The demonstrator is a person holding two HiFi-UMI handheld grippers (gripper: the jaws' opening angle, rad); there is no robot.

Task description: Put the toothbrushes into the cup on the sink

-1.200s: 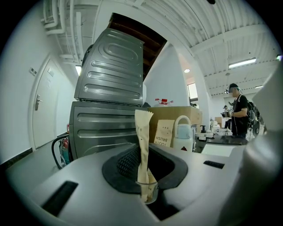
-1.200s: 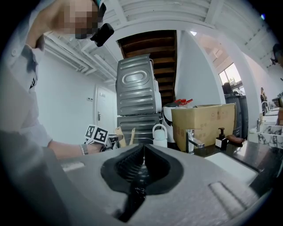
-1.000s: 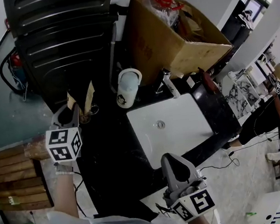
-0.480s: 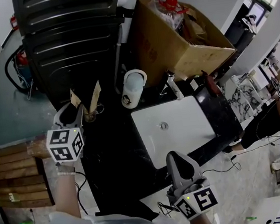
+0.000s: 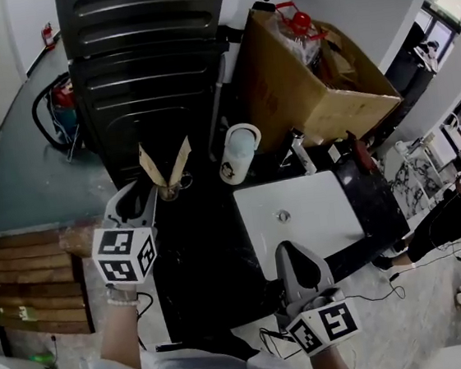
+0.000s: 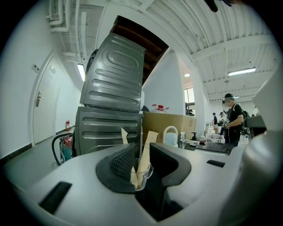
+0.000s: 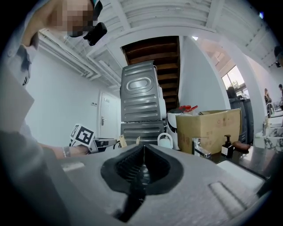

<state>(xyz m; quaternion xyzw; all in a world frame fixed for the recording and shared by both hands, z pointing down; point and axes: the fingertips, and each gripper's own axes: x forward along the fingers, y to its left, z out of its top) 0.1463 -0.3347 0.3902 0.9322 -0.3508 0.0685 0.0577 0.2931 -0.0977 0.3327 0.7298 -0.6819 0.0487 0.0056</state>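
Note:
Two toothbrushes in tan paper wrappers (image 5: 179, 156) stand spread in a V inside a small clear glass cup (image 5: 168, 192) on the black counter, left of the sink. My left gripper (image 5: 147, 194) points at the cup from the near left, jaws open. In the left gripper view the cup (image 6: 142, 176) and a wrapper (image 6: 149, 143) show in the gap of that gripper (image 6: 141, 152), with the pads not pressing on the cup. My right gripper (image 5: 292, 251) hovers at the counter's front edge below the basin, shut and empty; its closed jaws (image 7: 142, 154) hold nothing.
A white basin (image 5: 300, 213) with a chrome faucet (image 5: 299, 148) lies right of the cup. A white jug (image 5: 238, 152) stands behind it, next to a cardboard box (image 5: 310, 88). A dark ribbed appliance (image 5: 150, 56) rises at the back. Wooden slats (image 5: 31, 285) lie left.
The head view has swung, so everything sits lower and further right in the picture. Both grippers keep about the same stance relative to the cup and basin.

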